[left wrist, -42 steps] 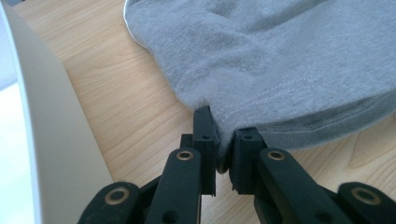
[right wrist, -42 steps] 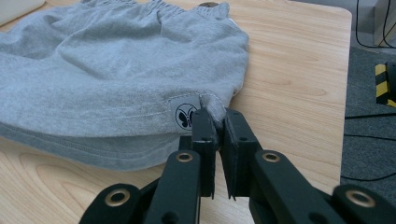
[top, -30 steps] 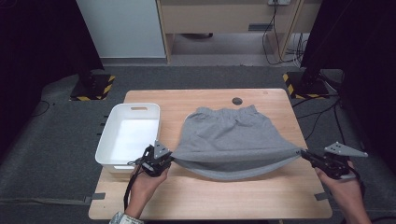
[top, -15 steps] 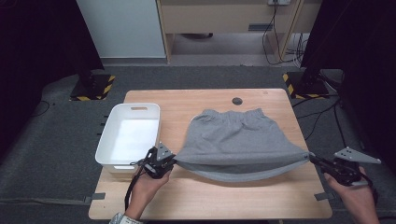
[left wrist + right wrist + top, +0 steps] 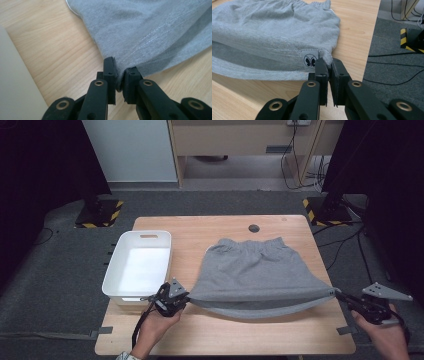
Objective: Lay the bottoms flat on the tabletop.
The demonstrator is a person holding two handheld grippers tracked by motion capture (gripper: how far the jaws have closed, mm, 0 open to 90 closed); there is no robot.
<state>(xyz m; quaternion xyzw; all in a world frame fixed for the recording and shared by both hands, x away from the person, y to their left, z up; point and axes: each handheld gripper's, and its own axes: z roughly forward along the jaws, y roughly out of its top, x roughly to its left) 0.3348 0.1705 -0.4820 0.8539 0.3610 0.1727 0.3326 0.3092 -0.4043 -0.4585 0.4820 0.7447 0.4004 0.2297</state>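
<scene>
A pair of grey shorts (image 5: pixel 257 270) lies on the wooden desk (image 5: pixel 210 227), waistband toward the far edge, while its near hem is lifted and pulled taut between the two grippers. The left gripper (image 5: pixel 186 296), held in the person's left hand (image 5: pixel 155 327) near the front left of the desk, is clamped on the left corner of the hem; in the left gripper view its black jaws stand almost together with a fold of the grey cloth (image 5: pixel 150 32) pinched between the pads, just above the wood. The right gripper (image 5: pixel 340 295), held in the right hand (image 5: pixel 382 335) out past the desk's right front corner, is closed on the opposite hem corner; the right gripper view shows its jaws pressed together on the cloth right beside a small grey label (image 5: pixel 310 60) printed with a butterfly mark. Between the two grips the top layer of the hem runs nearly straight, and a lower layer sags in a shallow curve toward the front of the desk. A white plastic bin (image 5: pixel 117 270) sits on the left side of the desk, just beside the left gripper and apart from the shorts. A small dark round spot (image 5: pixel 254 227) sits in the desktop beyond the waistband.
</scene>
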